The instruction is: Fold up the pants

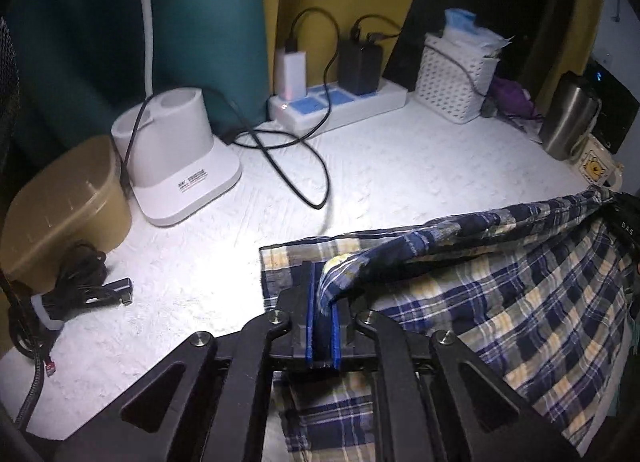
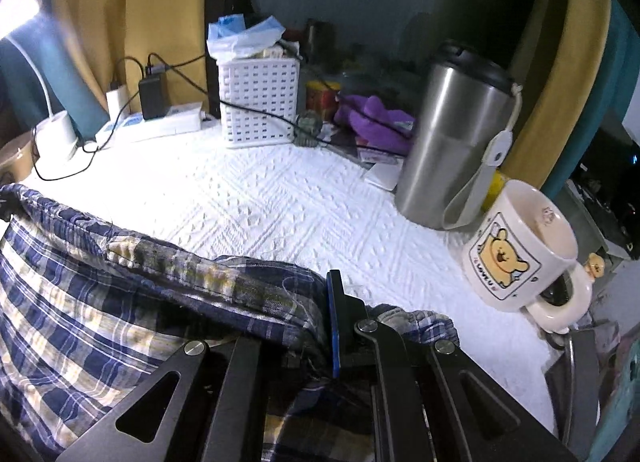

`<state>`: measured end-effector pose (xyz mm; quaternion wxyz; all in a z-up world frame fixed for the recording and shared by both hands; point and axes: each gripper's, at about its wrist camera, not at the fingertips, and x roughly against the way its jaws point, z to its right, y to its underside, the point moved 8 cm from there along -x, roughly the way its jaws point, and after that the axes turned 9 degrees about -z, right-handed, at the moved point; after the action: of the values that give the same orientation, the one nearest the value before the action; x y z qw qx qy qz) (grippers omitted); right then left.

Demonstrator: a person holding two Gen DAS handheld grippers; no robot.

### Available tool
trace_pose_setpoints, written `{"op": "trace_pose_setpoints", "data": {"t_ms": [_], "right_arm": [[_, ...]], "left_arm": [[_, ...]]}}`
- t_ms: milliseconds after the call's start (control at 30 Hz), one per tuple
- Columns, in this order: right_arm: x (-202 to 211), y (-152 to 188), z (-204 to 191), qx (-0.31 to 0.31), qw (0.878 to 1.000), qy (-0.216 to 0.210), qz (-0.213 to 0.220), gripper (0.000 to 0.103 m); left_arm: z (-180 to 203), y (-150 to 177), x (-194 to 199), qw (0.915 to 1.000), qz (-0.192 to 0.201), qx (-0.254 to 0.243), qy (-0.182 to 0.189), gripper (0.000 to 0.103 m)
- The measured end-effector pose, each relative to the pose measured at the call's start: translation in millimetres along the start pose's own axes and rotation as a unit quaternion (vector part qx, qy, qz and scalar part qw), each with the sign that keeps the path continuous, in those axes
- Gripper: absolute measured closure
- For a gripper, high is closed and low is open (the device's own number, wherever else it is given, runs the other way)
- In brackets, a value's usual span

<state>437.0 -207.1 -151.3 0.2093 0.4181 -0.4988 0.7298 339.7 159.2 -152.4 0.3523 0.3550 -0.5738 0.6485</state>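
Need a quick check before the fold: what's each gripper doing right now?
Left gripper: shut on the pants.
Right gripper: shut on the pants too.

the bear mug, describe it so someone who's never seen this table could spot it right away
Start at the white textured table cover and go to its right edge, where a tall steel tumbler with a black lid stands. The mug sits just in front of it, tilted. It is the only cream ceramic piece there, with a yellow cartoon bear printed on its side.
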Motion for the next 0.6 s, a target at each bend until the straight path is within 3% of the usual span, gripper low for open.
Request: {"op": "trace_pose_setpoints", "data": {"t_ms": [100, 233, 467, 533, 567, 600], "right_arm": [[-9.2, 1.6, 0.9, -0.004, 1.000, 0.002, -0.010, 0.096], [-16.5, 0.3, -1.3, 0.000, 1.000, 0.010, -0.017, 0.095], [-14.5, -2.1, -0.7, 0.004, 1.000, 0.016, -0.022, 0.094], [-9.3, -1.9, 1.2, 0.005, 1.000, 0.019, -0.019, 0.087], [-6.0, -2.1, 3.1, 0.003, 1.000, 0.022, -0.016, 0.078], [-1.7, -2.2, 5.7, 0.000, 1.000, 0.025, -0.012, 0.062]], "left_arm": [[-14.1, -1.1, -8.0, 0.9997, 0.001, 0.017, -0.016, 0.084], [-33.1, 0.1, -15.9, 0.9988, -0.005, 0.038, -0.032, 0.084], [-33.6, 5.8, -1.8, 0.9988, -0.003, 0.041, -0.025, 0.080], [-30.2, 8.4, 5.8, 0.9990, 0.001, 0.037, -0.025, 0.069], [-28.5, 10.9, 11.2, 0.9990, 0.006, 0.035, -0.025, 0.066], [-27.5, 12.5, 15.1, 0.9991, 0.009, 0.034, -0.025, 0.065]]}}
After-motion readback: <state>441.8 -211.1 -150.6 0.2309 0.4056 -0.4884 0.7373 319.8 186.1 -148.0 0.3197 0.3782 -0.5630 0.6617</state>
